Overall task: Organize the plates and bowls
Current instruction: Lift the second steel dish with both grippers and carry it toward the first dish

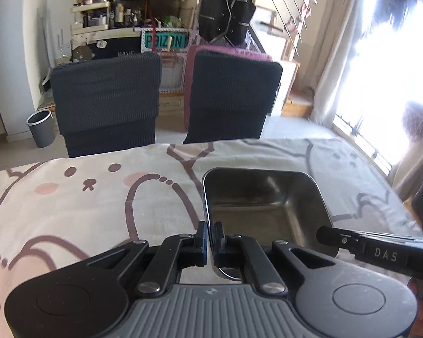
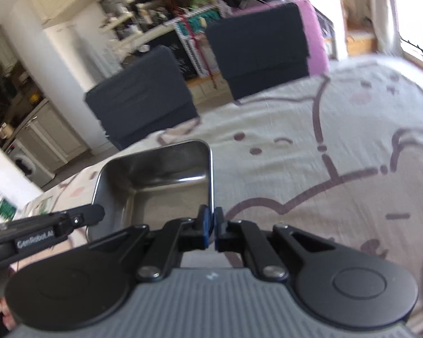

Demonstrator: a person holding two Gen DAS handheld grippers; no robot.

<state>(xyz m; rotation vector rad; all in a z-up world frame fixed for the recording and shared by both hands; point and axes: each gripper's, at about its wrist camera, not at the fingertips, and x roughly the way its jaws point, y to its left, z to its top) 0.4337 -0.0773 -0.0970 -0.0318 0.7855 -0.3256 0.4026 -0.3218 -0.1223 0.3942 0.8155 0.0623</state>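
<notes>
Left wrist view: left gripper (image 1: pixel 211 239) has its jaws pinched tight on the left rim of a square steel bowl (image 1: pixel 265 205). The bowl sits just in front of the camera, over the cartoon-print cloth (image 1: pixel 84 197) covering the surface. The right gripper's finger (image 1: pixel 338 239) reaches in at the bowl's near right corner. Two dark chairs (image 1: pixel 107 101) stand behind.

Right wrist view: right gripper (image 2: pixel 210 225) jaws clamped on the right rim of the same bowl (image 2: pixel 155 183); the left gripper (image 2: pixel 79 218) shows at the opposite side.

Step in hand, as I judge it: a two-handed carry of the bowl. Whether it is clear of the cloth I cannot tell. Next move calls for both hands travelling level and together so the rim does not slip or twist.
</notes>
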